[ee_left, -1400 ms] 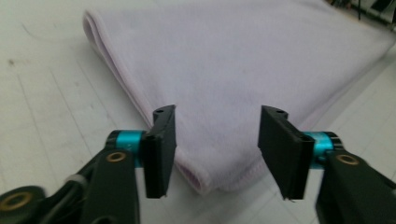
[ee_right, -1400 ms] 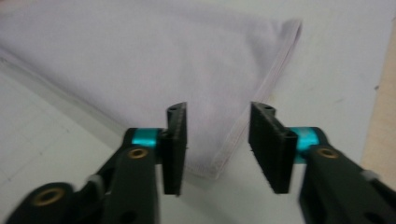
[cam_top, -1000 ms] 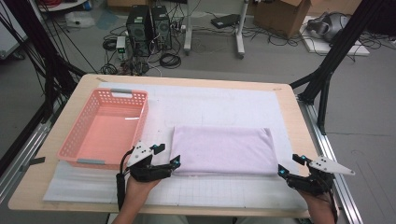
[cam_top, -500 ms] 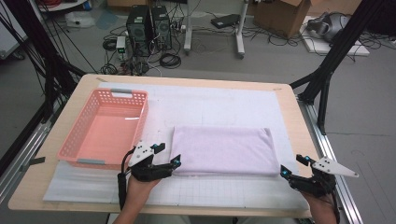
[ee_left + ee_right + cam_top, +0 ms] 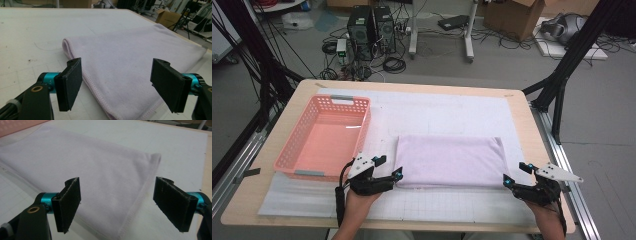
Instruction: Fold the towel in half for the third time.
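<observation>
The left tool sits at the near left corner of the folded lilac terry-cloth towel; its jaws stand wide and have just been closing a little, with the towel's corner lying between them but pressed by neither pad. The right tool sits at the towel's near right corner; its jaws are also spread wide, straddling the stitched edge without contact. Judged from this, the step in hand is the approach to a two-corner grasp; the next move calls for both tools to lower onto the near hem and close evenly, so that all layers of the fold are caught together.

The towel lies flat on the white gridded mat covering the wooden surface; its long axis runs left to right across the surface, folded edge at the left, near hem facing the person. The pink perforated plastic basket stands just left of the towel, apart from it.
</observation>
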The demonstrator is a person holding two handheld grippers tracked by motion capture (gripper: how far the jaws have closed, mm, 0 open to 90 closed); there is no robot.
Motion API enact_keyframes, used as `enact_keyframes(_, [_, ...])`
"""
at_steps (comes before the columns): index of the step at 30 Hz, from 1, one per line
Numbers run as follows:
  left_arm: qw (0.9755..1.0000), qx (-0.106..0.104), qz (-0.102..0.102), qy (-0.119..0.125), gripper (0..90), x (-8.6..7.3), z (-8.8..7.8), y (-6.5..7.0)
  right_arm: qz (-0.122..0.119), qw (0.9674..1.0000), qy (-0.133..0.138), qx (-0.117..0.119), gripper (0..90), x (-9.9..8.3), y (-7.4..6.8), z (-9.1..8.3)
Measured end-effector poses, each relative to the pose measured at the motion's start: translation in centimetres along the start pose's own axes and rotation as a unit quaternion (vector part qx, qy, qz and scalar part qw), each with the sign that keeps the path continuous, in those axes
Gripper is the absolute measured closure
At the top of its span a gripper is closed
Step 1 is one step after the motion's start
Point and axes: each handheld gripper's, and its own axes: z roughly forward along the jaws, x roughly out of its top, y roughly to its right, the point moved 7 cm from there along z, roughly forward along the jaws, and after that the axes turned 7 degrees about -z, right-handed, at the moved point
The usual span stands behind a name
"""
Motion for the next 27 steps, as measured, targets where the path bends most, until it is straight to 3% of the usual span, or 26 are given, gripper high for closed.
enact_keyframes(3, [0.9999, 0.006, -0.006, -0.009, 26.4, -0.3, 0.0, -0.1, 0.003, 0.9999, 0.004, 0.013, 21.1, 0.6, -0.4, 0.6])
enact_keyframes(5, [0.9996, 0.023, -0.006, -0.013, 26.1, -0.5, 0.1, -0.2, 0.003, 0.9997, 0.006, 0.025, 20.8, 1.2, -0.8, 1.1])
enact_keyframes(12, [0.9987, 0.021, -0.016, -0.043, 28.4, -1.2, 0.7, -0.2, -0.005, 0.9986, -0.004, 0.052, 18.2, 2.3, -1.8, 2.7])
enact_keyframes(21, [0.9951, 0.038, -0.036, -0.084, 35.2, -2.0, 1.7, -0.7, -0.019, 0.9963, 0.009, 0.083, 20.8, 5.6, -3.1, 5.2])
enact_keyframes(27, [0.9919, 0.046, -0.049, -0.107, 36.5, -2.4, 2.2, -1.1, -0.028, 0.9942, -0.005, 0.104, 23.7, 7.7, -4.0, 7.9])
